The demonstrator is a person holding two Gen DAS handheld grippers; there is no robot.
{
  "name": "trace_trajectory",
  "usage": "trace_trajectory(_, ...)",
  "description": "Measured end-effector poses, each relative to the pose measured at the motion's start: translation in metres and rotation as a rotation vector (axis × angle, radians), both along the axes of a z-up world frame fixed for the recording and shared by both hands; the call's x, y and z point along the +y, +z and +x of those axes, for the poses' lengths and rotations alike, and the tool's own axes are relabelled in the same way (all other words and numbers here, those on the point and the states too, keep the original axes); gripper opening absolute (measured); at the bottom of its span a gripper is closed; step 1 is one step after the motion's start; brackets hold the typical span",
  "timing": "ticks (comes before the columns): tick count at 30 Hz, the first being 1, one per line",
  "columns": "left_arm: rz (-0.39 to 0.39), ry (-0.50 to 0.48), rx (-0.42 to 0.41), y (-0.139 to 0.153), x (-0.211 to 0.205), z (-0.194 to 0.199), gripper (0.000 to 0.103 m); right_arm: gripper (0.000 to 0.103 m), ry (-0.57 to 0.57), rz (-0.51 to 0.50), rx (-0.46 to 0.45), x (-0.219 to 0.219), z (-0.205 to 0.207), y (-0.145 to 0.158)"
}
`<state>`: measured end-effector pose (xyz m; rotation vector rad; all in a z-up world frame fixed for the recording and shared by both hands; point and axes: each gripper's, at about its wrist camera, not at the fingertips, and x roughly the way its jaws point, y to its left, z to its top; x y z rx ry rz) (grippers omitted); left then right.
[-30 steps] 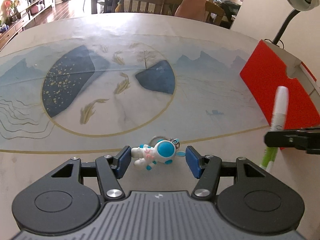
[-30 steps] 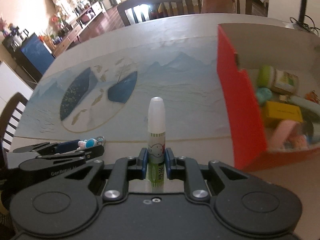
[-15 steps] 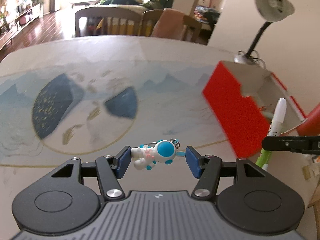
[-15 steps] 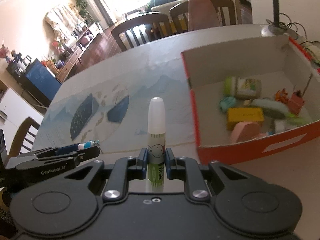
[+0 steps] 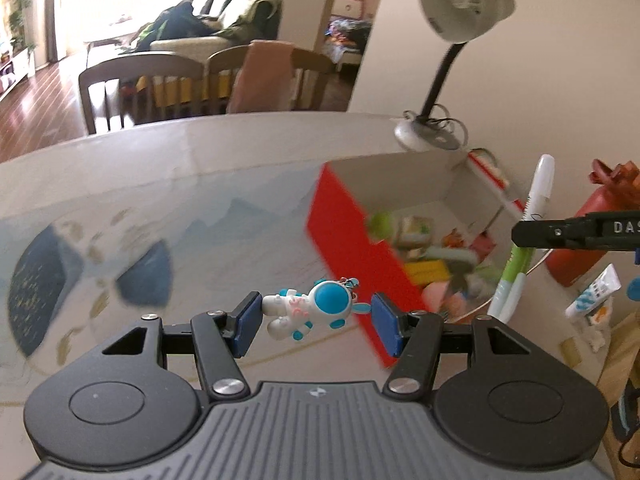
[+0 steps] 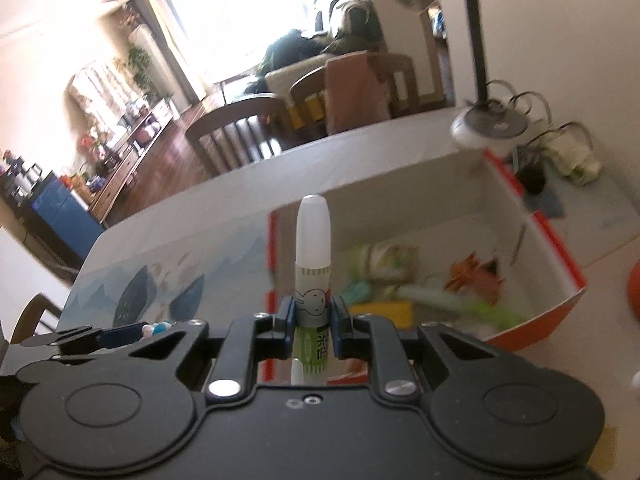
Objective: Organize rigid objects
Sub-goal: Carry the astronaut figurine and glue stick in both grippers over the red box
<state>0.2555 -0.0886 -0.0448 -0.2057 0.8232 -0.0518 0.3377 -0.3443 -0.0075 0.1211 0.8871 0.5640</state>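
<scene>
My left gripper is shut on a small white and blue astronaut keychain and holds it in the air beside the red side of the open box. My right gripper is shut on an upright green and white glue stick, held above the box's near left corner. The glue stick and the right gripper's black finger also show at the right of the left wrist view. The box holds several small items.
A grey desk lamp stands on the table behind the box, its base among cables. A red object and a small tube lie right of the box. Chairs stand at the far table edge. A patterned mat covers the table.
Both grippers have risen and moved right toward the box with their objects still held. The inside of the box has come into view.
</scene>
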Motion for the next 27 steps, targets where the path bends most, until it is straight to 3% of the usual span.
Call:
trace_trajectory(13, 0.042, -0.100, -0.021, 0.014, -0.071, 0.061, 0.059, 0.016, -0.076, -0.061, -0.020, -0.044, 0.051, -0.013)
trace_trajectory(27, 0.081, -0.146, 0.073, -0.027, -0.118, 0.132, 0.059, 0.016, -0.048, -0.155, 0.058, -0.051, 0.085, -0.048)
